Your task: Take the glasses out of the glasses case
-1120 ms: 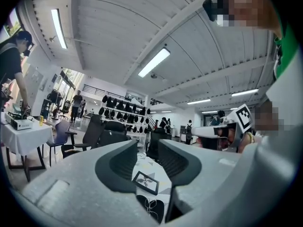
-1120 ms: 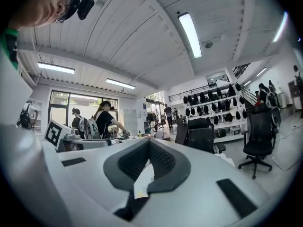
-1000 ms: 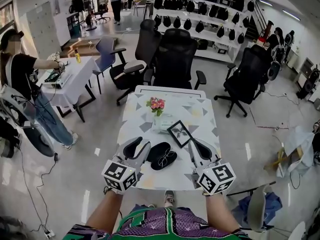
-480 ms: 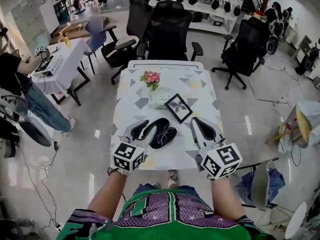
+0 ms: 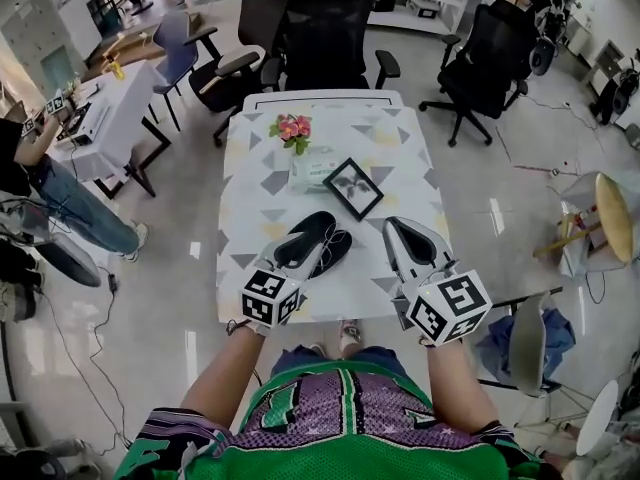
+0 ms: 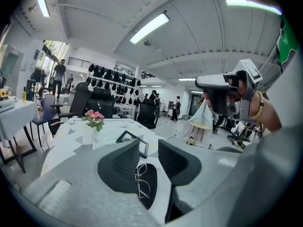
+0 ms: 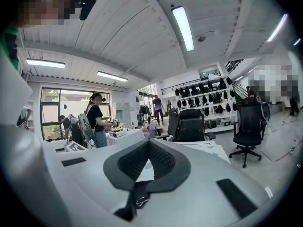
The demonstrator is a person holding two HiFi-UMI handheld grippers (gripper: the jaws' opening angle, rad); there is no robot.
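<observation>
A black glasses case lies open on the white, grey-patterned table, near its front edge. Thin wire glasses rest in the case's right half. My left gripper is at the case's near left side, open. In the left gripper view the glasses and the case show through the gap of the left gripper. My right gripper hovers to the right of the case, apart from it. In its own view the right gripper has its tips together and holds nothing.
Behind the case stand a black picture frame, a pale box and pink flowers. Office chairs crowd the table's far end. A person works at a side table on the left.
My left gripper has moved forward and right, from beside the case to its near left edge. Both grippers sit higher in the head view.
</observation>
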